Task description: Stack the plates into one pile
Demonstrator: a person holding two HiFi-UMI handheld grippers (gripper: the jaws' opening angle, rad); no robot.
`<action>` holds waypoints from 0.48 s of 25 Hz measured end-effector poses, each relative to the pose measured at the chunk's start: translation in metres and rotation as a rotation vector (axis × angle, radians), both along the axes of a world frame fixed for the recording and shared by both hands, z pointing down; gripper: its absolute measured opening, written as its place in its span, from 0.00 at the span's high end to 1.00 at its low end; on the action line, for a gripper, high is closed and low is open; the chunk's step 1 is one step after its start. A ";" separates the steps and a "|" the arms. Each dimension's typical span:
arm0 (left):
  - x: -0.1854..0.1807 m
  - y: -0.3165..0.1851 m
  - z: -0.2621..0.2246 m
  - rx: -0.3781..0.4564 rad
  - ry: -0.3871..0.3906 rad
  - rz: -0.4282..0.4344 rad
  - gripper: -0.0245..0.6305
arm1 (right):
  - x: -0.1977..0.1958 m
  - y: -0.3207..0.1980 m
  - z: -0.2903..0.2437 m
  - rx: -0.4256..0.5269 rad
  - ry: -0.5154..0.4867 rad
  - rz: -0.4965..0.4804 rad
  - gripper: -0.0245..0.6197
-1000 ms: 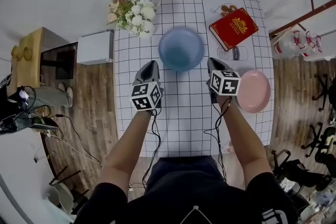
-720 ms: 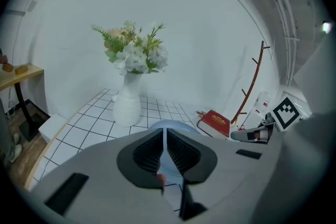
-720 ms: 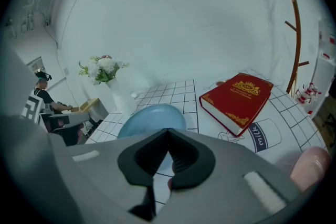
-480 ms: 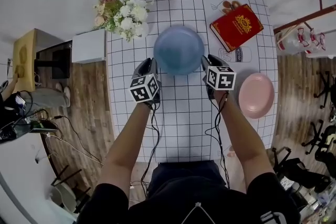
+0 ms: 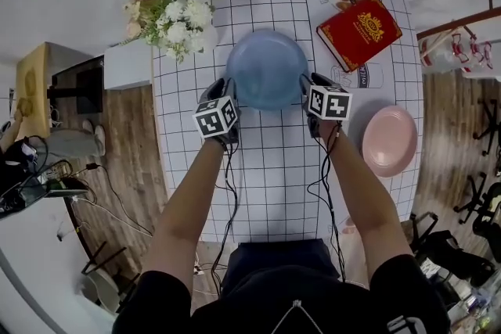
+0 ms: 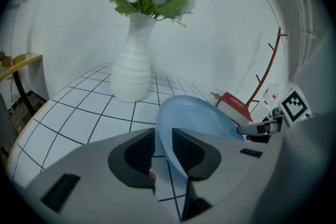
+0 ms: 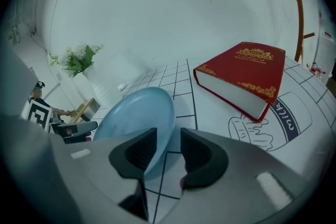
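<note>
A blue plate (image 5: 267, 69) lies on the white gridded table (image 5: 274, 168), with a pink plate (image 5: 389, 139) further right near the table's edge. My left gripper (image 5: 222, 90) is at the blue plate's left rim and my right gripper (image 5: 307, 86) at its right rim. In the left gripper view the blue plate's (image 6: 202, 118) rim runs between the jaws of the left gripper (image 6: 164, 136), with a gap. In the right gripper view the blue plate's (image 7: 136, 113) rim likewise sits loose inside the right gripper (image 7: 168, 139). Both pairs of jaws have just been opening.
A white vase of flowers (image 5: 174, 16) stands at the table's far left corner, close to the left gripper. A red book (image 5: 360, 31) lies at the far right, beyond the right gripper. A white box (image 5: 127, 63) sits off the table's left side.
Both grippers have come down and forward from the plate's near side to flank the blue plate. Their jaws, shut before, now stand apart around its rim. The pink plate has not moved.
</note>
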State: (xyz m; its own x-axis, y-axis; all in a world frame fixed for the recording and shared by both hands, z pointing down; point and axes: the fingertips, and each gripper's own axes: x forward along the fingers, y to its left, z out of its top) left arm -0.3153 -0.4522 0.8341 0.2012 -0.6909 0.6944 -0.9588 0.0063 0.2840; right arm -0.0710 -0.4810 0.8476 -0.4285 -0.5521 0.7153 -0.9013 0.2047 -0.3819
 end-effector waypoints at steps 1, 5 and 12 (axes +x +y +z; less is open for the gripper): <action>-0.001 -0.003 0.004 -0.009 -0.004 0.000 0.84 | -0.001 -0.003 0.003 -0.002 -0.008 0.003 0.74; -0.002 -0.008 0.018 -0.044 -0.002 -0.007 0.84 | -0.003 -0.009 0.012 -0.019 -0.009 0.015 0.74; -0.001 -0.017 0.027 -0.062 0.014 -0.027 0.84 | -0.004 -0.006 0.024 -0.076 -0.001 0.065 0.80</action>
